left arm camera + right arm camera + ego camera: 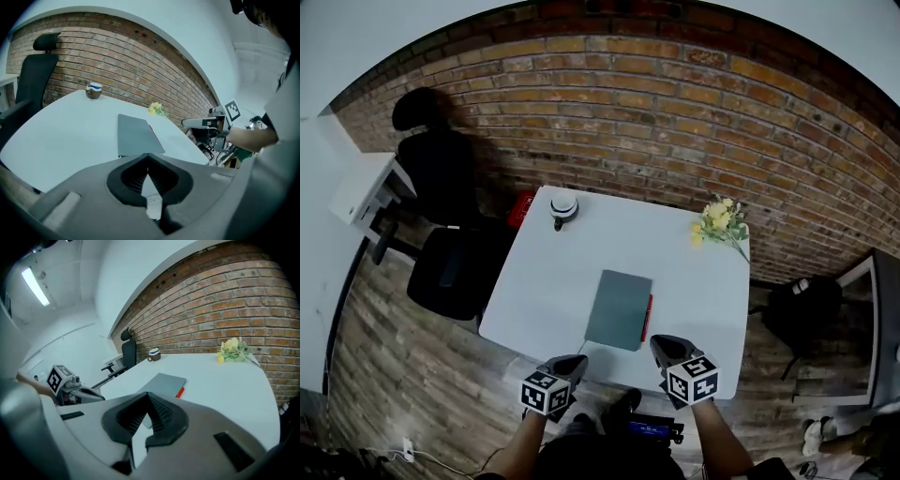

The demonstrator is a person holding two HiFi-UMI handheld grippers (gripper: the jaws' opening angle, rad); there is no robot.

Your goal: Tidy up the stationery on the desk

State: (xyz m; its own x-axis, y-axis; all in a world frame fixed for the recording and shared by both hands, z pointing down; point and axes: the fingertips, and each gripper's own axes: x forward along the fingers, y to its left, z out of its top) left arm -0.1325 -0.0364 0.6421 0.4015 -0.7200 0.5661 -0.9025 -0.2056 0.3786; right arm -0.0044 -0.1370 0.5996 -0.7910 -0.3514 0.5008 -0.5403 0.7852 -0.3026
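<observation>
A grey notebook (619, 309) lies flat near the front of the white table (544, 281), with a red pen (648, 317) along its right edge. Both show in the left gripper view as the notebook (136, 135) and pen (151, 127), and in the right gripper view as the notebook (164, 381) and pen (180, 392). My left gripper (575, 362) hovers at the table's front edge, left of the notebook's near corner, shut and empty (148, 155). My right gripper (662, 346) is just right of the pen, also shut with nothing between its jaws (149, 395).
A mug (563, 210) stands at the table's far left corner and yellow flowers (719, 223) lie at the far right corner. A black office chair (450, 244) sits left of the table, a dark backpack (802, 314) on the floor to the right. A brick wall runs behind.
</observation>
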